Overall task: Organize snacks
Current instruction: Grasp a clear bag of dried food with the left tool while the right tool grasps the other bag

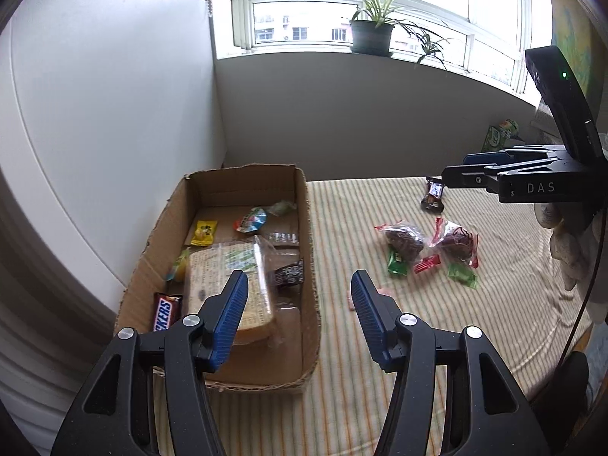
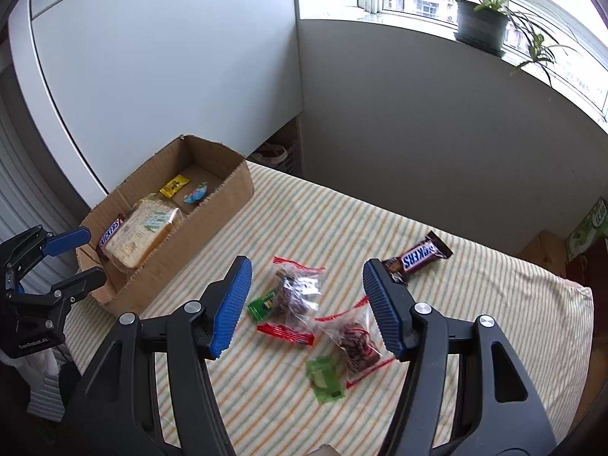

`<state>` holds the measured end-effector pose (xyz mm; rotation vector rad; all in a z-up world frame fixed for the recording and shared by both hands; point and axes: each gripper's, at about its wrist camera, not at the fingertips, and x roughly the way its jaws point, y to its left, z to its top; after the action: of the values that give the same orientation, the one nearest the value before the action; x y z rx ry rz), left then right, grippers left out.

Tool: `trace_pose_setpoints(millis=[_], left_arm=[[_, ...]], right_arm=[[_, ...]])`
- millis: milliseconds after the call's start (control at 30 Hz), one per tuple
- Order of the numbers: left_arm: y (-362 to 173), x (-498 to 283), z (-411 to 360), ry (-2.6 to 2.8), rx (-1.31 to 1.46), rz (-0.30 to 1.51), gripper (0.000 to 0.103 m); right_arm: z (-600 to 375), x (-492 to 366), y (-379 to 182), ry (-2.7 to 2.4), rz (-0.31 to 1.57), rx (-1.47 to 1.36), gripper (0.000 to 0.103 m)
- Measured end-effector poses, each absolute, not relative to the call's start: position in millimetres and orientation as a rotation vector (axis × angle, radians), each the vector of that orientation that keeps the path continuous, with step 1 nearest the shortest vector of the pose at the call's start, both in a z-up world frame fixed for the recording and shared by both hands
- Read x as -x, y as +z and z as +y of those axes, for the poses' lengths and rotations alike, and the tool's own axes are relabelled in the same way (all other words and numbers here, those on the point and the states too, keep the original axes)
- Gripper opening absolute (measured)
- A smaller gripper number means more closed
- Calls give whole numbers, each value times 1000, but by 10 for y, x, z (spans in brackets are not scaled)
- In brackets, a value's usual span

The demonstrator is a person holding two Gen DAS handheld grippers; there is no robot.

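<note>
Both grippers, left (image 1: 298, 319) and right (image 2: 306, 309), hang with jaws released and empty, the right above loose snacks (image 2: 296, 292) awaiting the box (image 2: 212, 205).

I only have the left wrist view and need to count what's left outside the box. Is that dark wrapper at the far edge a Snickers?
Observer: Yes, the right wrist view shows the Snickers bar label, lying on the striped cloth.
Operator: Anything between the right gripper's fingers?
Observer: No, the right gripper is open and empty above the clear bags.
Operator: What's below the far wall?
Observer: A white basket beyond the cloth.
</note>
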<state>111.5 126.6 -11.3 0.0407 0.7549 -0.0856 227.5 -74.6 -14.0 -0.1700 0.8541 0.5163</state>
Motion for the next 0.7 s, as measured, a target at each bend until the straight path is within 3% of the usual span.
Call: trace_pose_setpoints(millis=[700], left_arm=[[-495,-1717,324,-226,28,907,56]], right_arm=[[-1410,-2396,-794,527,986,81,64]])
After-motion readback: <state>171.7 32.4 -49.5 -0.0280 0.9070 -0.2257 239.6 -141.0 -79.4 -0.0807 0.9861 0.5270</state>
